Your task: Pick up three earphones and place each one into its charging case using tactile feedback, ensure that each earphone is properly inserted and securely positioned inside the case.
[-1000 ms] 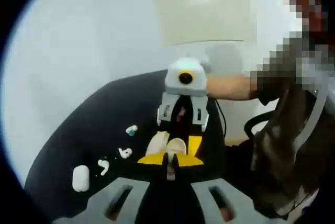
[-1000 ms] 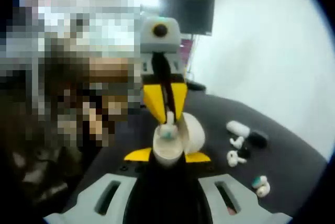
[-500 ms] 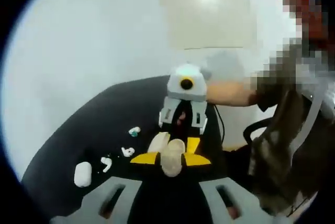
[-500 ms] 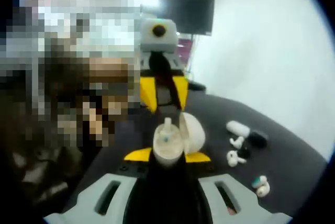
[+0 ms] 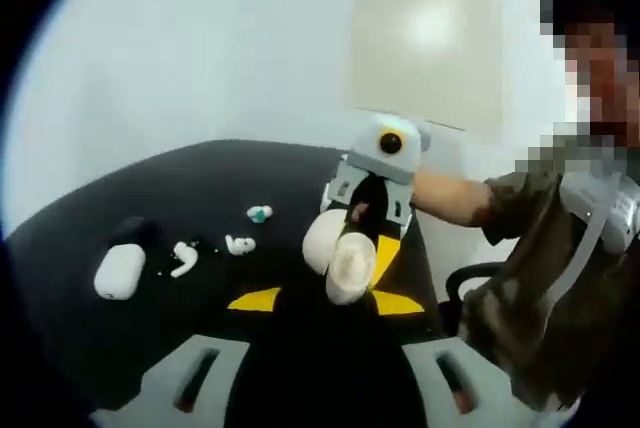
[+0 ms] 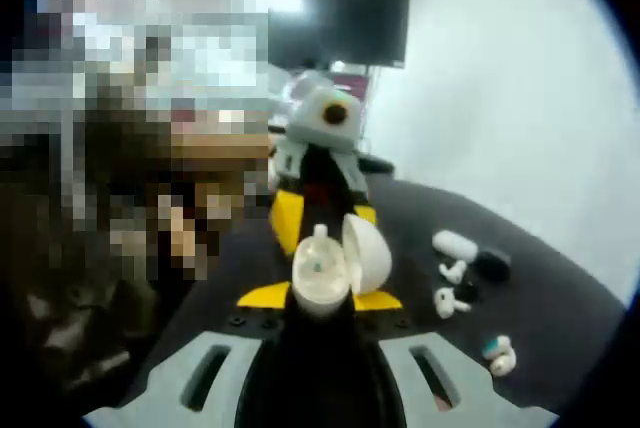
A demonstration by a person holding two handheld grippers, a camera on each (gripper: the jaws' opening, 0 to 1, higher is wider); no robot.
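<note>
Clamped upright in the right gripper [image 6: 318,300], open charging case [image 6: 325,273] with earphone [image 6: 318,248] stem-up inside; beyond it, left gripper [image 6: 318,216], jaws parted and empty, nearest the case.

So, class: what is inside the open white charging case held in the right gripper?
In the right gripper view, one white earphone stands in the open charging case, its stem poking up beside the raised lid. The case wall hides its lower part and the socket.
</note>
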